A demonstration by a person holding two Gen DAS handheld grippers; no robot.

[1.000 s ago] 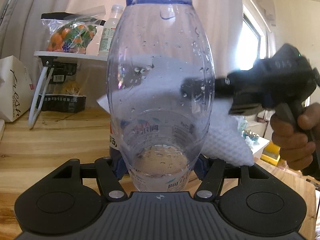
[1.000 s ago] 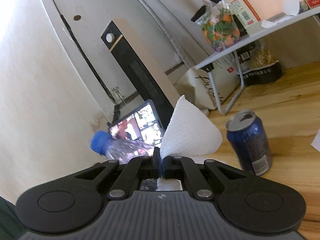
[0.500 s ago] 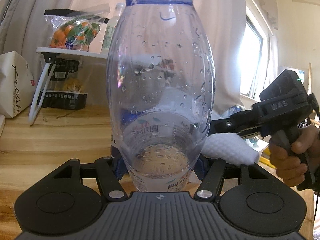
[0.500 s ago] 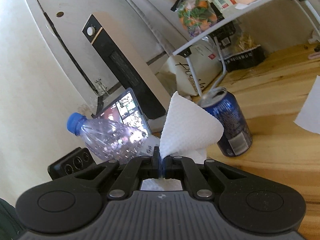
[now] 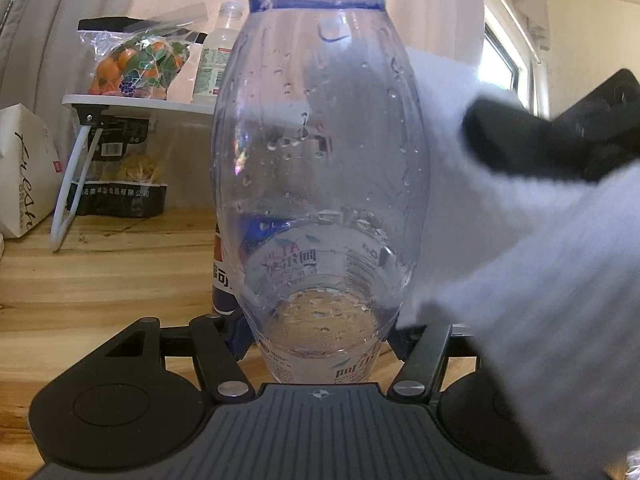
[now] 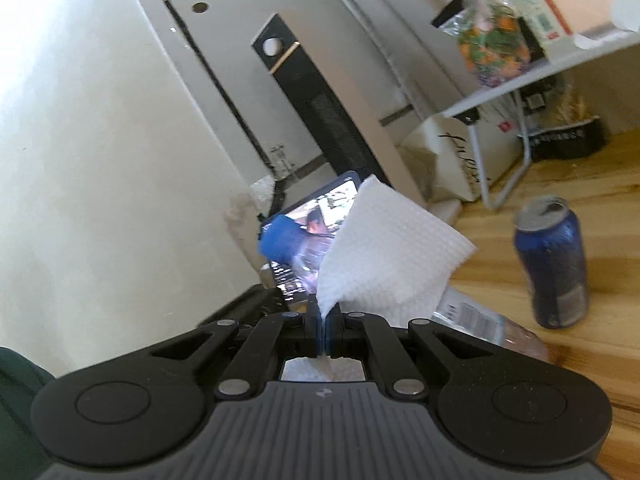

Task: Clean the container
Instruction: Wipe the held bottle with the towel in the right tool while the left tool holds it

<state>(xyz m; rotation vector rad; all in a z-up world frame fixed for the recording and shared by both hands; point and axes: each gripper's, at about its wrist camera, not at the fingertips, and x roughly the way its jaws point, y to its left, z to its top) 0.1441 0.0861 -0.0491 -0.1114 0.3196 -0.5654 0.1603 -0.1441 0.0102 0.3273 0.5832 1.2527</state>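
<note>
Clear bottle held upright, paper towel against its side

The left gripper [image 5: 320,344] has its 2 fingers clamped on the base of the plastic bottle [image 5: 320,168], blue-capped, droplets inside, otherwise empty-looking. The right gripper [image 6: 322,316] has its jaws pinched tight on a white paper towel [image 6: 384,256], pressed against the bottle's right side. An opened blue can [image 6: 552,264] stands on the wooden table [image 6: 600,184].

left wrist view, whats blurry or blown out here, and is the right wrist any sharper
Left wrist view: the bottle is sharp, the paper towel and right gripper smear with motion, and the window is blown out. Right wrist view: the towel is crisp; the bottle's blue cap and the can are blurred.
</note>
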